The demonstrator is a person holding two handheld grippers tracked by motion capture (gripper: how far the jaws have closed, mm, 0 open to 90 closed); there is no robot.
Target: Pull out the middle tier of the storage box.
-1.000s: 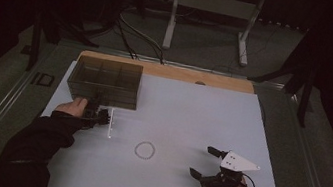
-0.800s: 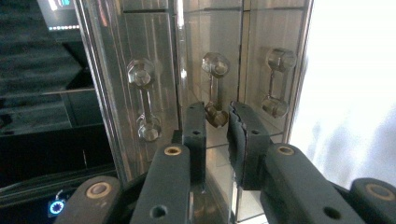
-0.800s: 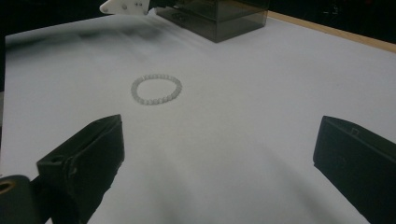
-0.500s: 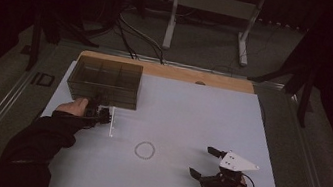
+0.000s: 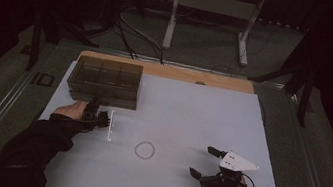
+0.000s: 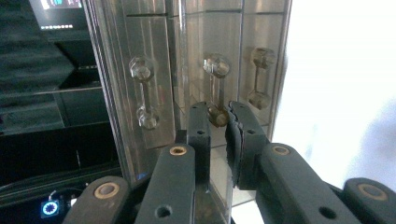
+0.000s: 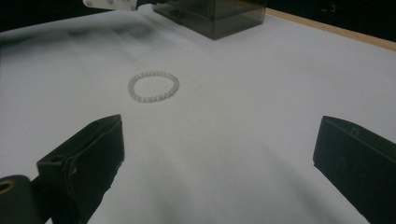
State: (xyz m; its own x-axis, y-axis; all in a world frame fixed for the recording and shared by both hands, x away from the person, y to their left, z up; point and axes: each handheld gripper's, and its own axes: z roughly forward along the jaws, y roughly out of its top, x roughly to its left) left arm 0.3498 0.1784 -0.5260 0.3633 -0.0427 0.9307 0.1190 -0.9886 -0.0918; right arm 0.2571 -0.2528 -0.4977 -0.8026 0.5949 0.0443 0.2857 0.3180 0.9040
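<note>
Smoked clear plastic drawer box is sitting at the far left of the white table, against the wooden strip at the back edge. Left gripper is reaching into its near face: in the left gripper view the jaws are pinching the lower knob of the middle drawer handle, pads pressing on both sides. Jaws have just been closing on that handle compared with a second ago; hand is barely shifting. Two more handles are sitting either side of it, untouched. Right gripper is resting at the near right of the table, jaws spread wide with nothing between them, same spot as earlier. Bead bracelet is lying flat mid-table, between the two grippers, well apart from both. No readable labels or writing anywhere.
</note>
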